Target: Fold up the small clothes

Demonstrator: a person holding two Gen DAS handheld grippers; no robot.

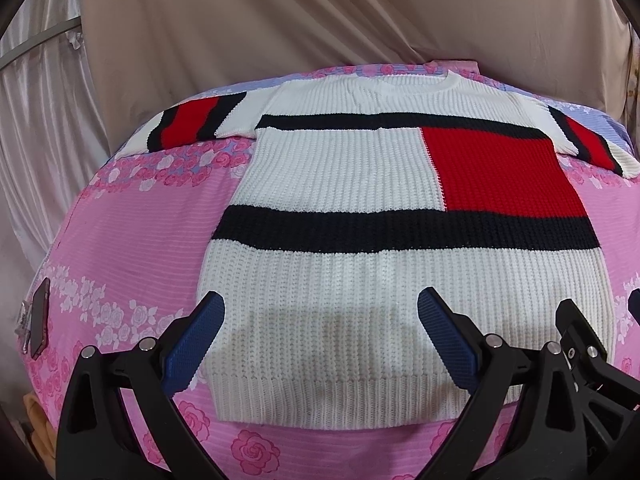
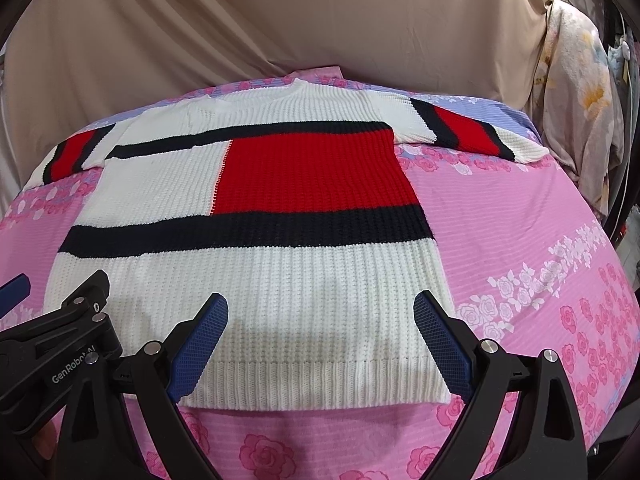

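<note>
From the left wrist view, one knitted sweater (image 1: 360, 208) lies flat, face up and spread out on a bed covered by a pink rose-print sheet (image 1: 132, 240), its hem near and its collar far. It is white with two dark bands across the body and one red block on the right. Both short sleeves stick out sideways, each striped red and dark; the right one is cut short by the edge of the view. The left gripper (image 1: 320, 340) hovers over the near hem, its two blue fingers (image 1: 196, 344) spread wide with nothing between them but the knit below; whether they touch it I cannot tell. At the right edge part of the other gripper's black frame pokes in. At the left edge of the bed lies a dark flat thing like a phone (image 1: 38, 320), too warped to be sure of. Beige drapes (image 1: 320, 20) hang behind.

From the right wrist view, the same sweater (image 2: 240, 280) sits left of centre, the sheet (image 2: 540, 240) bare to its right. The right gripper (image 2: 320, 340) is likewise wide apart and holds nothing, over the hem's right part. The left gripper's (image 2: 52, 320) black frame and one blue fingertip crowd the near left. A pale flowered cloth (image 2: 580, 100) hangs at far right, beside things too dim to make out.
</note>
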